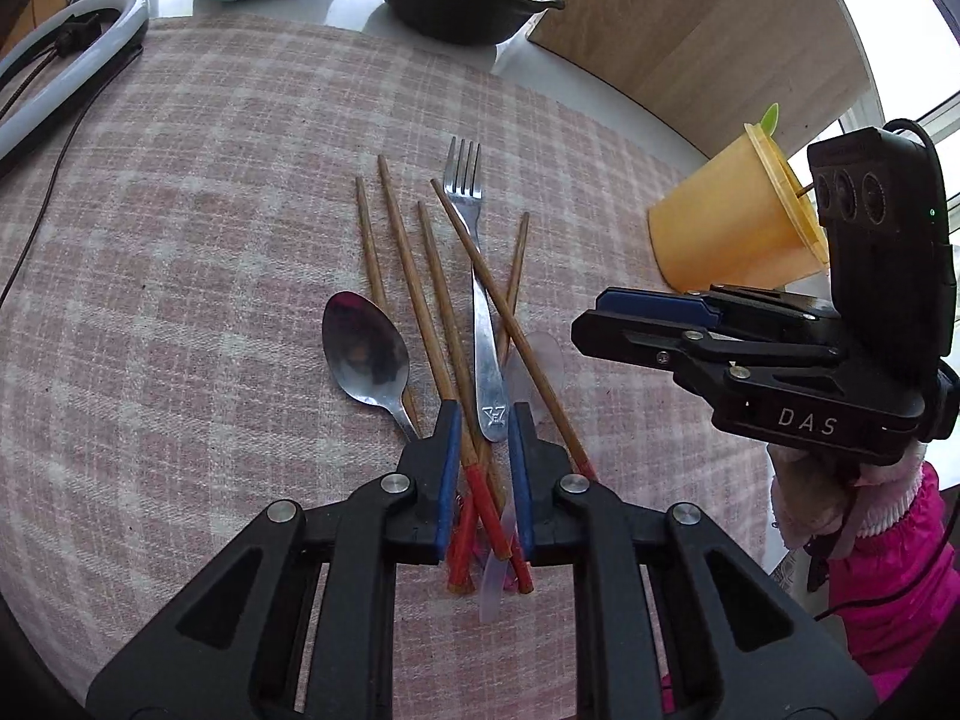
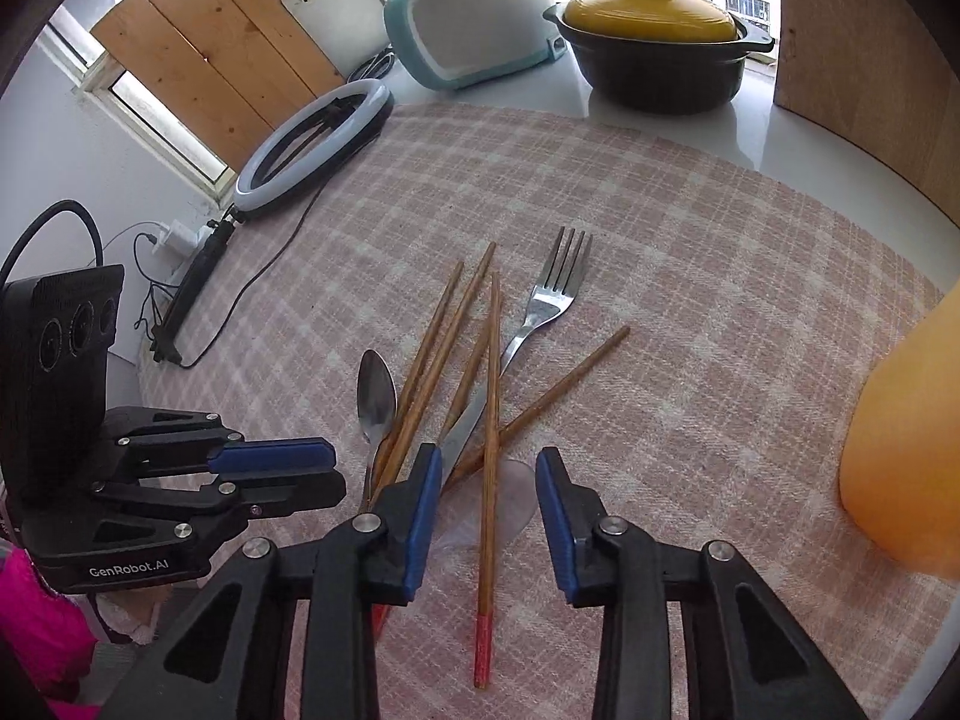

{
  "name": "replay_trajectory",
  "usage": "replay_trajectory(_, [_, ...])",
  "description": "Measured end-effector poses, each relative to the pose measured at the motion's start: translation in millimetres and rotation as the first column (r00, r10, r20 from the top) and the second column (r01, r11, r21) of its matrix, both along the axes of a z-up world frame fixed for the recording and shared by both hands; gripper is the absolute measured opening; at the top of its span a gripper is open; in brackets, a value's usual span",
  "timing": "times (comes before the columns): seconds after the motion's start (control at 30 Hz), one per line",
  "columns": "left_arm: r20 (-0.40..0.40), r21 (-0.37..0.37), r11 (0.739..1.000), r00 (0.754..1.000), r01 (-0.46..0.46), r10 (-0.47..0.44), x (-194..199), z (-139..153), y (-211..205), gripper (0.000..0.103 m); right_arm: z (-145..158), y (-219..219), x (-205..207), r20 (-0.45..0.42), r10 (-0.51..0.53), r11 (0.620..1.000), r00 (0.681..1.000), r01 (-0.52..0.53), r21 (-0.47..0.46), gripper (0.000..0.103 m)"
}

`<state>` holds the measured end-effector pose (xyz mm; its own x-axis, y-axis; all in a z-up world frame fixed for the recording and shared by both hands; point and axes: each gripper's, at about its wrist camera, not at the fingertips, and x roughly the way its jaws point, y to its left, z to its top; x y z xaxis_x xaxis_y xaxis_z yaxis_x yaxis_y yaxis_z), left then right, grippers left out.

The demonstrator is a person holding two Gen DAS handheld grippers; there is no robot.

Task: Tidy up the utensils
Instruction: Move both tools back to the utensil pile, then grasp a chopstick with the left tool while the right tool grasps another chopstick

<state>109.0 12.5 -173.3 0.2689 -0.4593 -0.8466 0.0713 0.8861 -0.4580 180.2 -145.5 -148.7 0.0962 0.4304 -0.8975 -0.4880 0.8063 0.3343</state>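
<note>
Several red-tipped wooden chopsticks (image 1: 420,294), a metal fork (image 1: 480,300), a metal spoon (image 1: 366,354) and a clear plastic spoon (image 1: 540,360) lie in a loose pile on the pink checked cloth. My left gripper (image 1: 485,414) hovers low over the near end of the pile, open, its fingers either side of the fork handle and chopstick ends. My right gripper (image 2: 487,459) is open over one chopstick (image 2: 489,450) and holds nothing; it shows at the right of the left wrist view (image 1: 636,324). A yellow cup (image 1: 738,222) stands to the right.
A black pot with a yellow lid (image 2: 654,42), a teal rice cooker (image 2: 474,18), a ring light (image 2: 312,138) with its cable and a wooden board (image 1: 708,48) line the far side. The table's rim (image 2: 780,138) curves at right.
</note>
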Motion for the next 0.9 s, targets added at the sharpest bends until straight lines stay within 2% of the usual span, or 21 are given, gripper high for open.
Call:
replay_trajectory(0.43, [-0.057,-0.016,1.000,0.998,-0.010,0.009,14,-20,-5,0.014,-32,6,16,-0.132,-0.003,0.998,0.991,0.010,0.057,0.023])
replay_trajectory(0.9, [-0.105,-0.026,0.999,0.994,-0.031,0.028,31,-41,-7,0.014,-40,8,21,-0.160,0.003,0.998,0.987,0.006,0.059,0.017])
